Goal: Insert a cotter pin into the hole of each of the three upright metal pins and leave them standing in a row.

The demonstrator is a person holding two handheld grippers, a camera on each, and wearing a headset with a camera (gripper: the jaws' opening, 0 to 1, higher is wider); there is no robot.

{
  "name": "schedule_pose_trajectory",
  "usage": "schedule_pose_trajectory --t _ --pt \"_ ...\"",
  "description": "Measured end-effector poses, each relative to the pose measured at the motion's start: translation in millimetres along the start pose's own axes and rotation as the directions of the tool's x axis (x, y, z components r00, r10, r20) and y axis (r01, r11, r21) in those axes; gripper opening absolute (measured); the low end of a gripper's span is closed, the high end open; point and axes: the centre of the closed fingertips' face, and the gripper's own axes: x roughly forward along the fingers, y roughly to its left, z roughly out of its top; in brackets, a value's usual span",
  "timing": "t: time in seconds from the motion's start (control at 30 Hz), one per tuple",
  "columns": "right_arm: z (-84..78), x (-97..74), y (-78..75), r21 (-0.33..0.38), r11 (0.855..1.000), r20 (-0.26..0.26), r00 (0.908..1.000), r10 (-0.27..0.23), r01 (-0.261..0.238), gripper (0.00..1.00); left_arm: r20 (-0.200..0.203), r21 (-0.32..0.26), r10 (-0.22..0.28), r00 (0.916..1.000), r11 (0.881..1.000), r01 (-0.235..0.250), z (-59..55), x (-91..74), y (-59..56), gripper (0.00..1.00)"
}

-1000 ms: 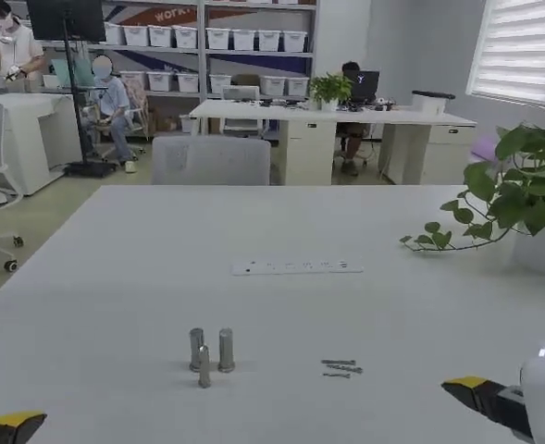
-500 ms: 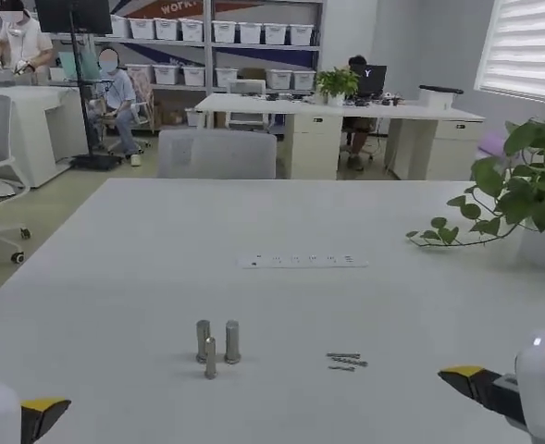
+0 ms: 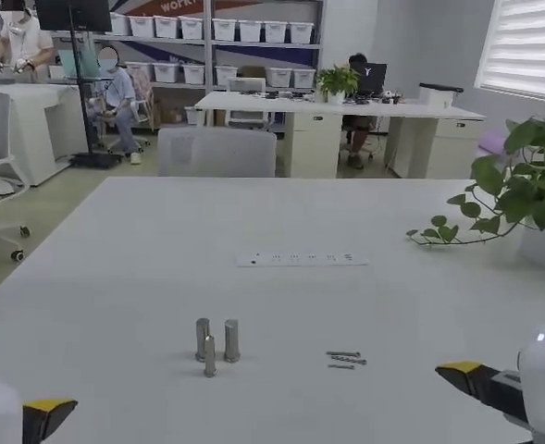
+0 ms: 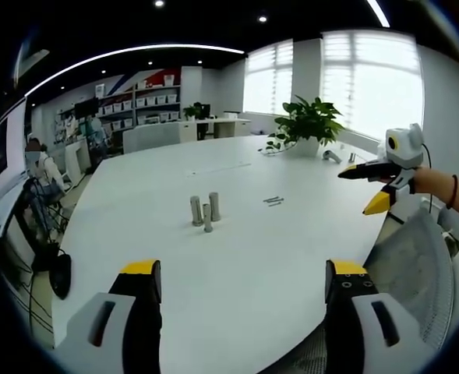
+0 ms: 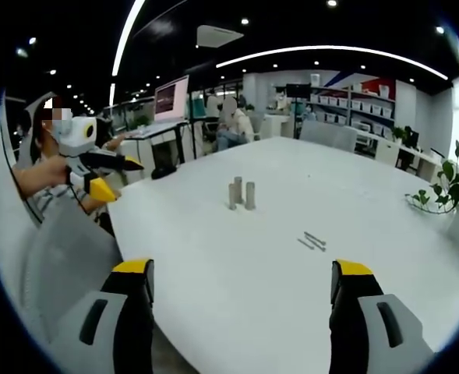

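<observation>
Left tool (image 4: 243,269): jaws wide, nothing between them. It sits low at the near-left edge of the tabletop (image 3: 142,268), well apart from the parts. Right tool (image 5: 238,269): jaws wide too, empty, at the near-right edge, also well apart from the parts. In the head view I see a yellow-tipped jaw of each at the bottom corners.

Pins (image 3: 216,342): three, all upright, bunched on the near half of the tabletop, a bit left of centre. Two stand side by side at the back. The third is just in front, between them and slightly to the left. That makes a tight triangle, not a row. I can't tell whether they touch. The holes are too small for me to make out.

Cotter pins (image 3: 345,359): three, lying flat on the tabletop to the right of the pins, near them but apart. They lie close together, roughly parallel. As far as I can see, none is in a pin.

Power strip (image 3: 300,260) lies flat farther back, beyond the pins. Plant (image 3: 522,180) is at the far right, one stem trailing onto the tabletop.
</observation>
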Motion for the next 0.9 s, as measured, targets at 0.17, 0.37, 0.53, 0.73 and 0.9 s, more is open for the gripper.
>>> schedule_pose_trajectory --t 0.17,0.37,0.53,0.73,0.9 --pt "-1.5 -0.3 0.3 0.006 1.000 0.005 1.0000 0.009 -0.009 0.94 0.000 0.001 0.003 1.0000 1.000 -0.003 1.6 2.7 0.7 0.84" --pt "0.1 0.0 -2.1 0.003 1.000 0.014 0.9999 0.008 -0.008 0.92 0.012 0.010 0.008 0.9999 1.000 -0.008 5.4 6.2 2.9 0.80" --pt "4.4 0.4 -2.7 0.003 1.000 0.029 0.9995 0.012 -0.012 0.90 0.020 0.022 0.008 0.9998 1.000 -0.008 9.2 10.3 4.4 0.77" --pt "5.0 1.3 -2.3 -0.002 1.000 0.030 0.9994 0.016 -0.016 0.90 0.023 0.020 0.016 0.9996 1.000 -0.016 11.3 15.8 9.0 0.72" --pt "6.6 1.3 -1.2 -0.015 1.000 0.033 0.9993 0.015 -0.015 0.88 0.028 0.025 0.018 0.9994 1.000 -0.019 14.0 21.5 15.1 0.68"
